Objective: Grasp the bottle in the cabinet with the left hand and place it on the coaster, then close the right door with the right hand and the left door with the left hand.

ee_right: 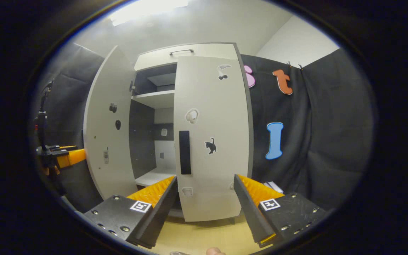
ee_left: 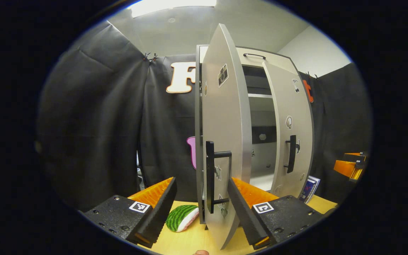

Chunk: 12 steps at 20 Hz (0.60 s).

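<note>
We see the cabinet, pale grey with dark inner walls, standing upright on the light wooden bench. Its right door is nearly closed and carries small stickers and a dark vertical handle; the left door stands wide open, its inner face toward the right gripper view. Between the doors we see a white shelf and the white cabinet floor.

In the left gripper view the left door is seen almost edge-on, its black bar handle lying between the fingers of the left tool. We see those fingers spread apart, neither pressing on the handle. A watermelon-slice toy lies on the bench just beside the door's lower edge, and a small booklet leans near the cabinet's right side.

The right tool hovers before the right door, fingers apart and gripping nothing. The left tool appears farther off, beside the open left door.
</note>
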Each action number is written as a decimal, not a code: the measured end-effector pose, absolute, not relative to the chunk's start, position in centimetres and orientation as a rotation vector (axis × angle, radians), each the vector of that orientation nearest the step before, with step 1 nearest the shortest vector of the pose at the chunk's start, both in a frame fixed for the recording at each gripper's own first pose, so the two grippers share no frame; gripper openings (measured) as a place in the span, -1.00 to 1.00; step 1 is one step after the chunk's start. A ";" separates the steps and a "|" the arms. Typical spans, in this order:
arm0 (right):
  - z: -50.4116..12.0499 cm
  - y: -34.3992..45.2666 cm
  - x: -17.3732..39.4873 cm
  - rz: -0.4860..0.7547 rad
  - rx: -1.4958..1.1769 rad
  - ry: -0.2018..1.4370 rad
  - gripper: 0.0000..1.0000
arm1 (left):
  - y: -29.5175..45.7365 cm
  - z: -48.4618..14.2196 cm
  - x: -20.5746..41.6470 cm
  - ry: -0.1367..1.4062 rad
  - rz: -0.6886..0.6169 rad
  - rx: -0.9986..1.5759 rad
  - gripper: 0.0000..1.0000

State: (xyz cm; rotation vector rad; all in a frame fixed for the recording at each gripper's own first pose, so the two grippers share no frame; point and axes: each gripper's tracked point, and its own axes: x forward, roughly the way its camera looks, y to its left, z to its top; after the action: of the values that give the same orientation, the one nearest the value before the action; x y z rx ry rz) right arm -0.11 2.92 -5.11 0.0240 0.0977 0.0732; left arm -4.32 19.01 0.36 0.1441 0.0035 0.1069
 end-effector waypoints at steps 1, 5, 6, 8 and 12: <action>-5.1 2.7 -0.1 0.069 0.026 0.098 0.91 | 18.5 0.2 -4.1 0.006 0.096 0.131 0.81; -4.6 1.5 -0.1 0.050 0.007 0.091 0.92 | 17.2 -0.1 -3.5 0.014 0.048 0.110 0.80; -4.7 1.2 -0.2 0.043 0.001 0.092 0.92 | 15.9 -0.2 -2.9 0.014 0.034 0.113 0.81; -4.8 0.5 -0.3 0.026 -0.006 0.095 0.92 | 15.1 -0.4 -2.0 0.017 0.013 0.120 0.81; -4.9 -1.5 -0.8 -0.022 -0.019 0.098 0.92 | 13.4 -1.0 -0.4 0.028 -0.016 0.124 0.80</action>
State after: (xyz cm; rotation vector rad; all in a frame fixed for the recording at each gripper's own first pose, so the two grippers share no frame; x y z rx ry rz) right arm -0.77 -1.47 -4.91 -0.0193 0.0977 -0.0220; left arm -0.39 13.37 -1.02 0.1238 0.0283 -0.0163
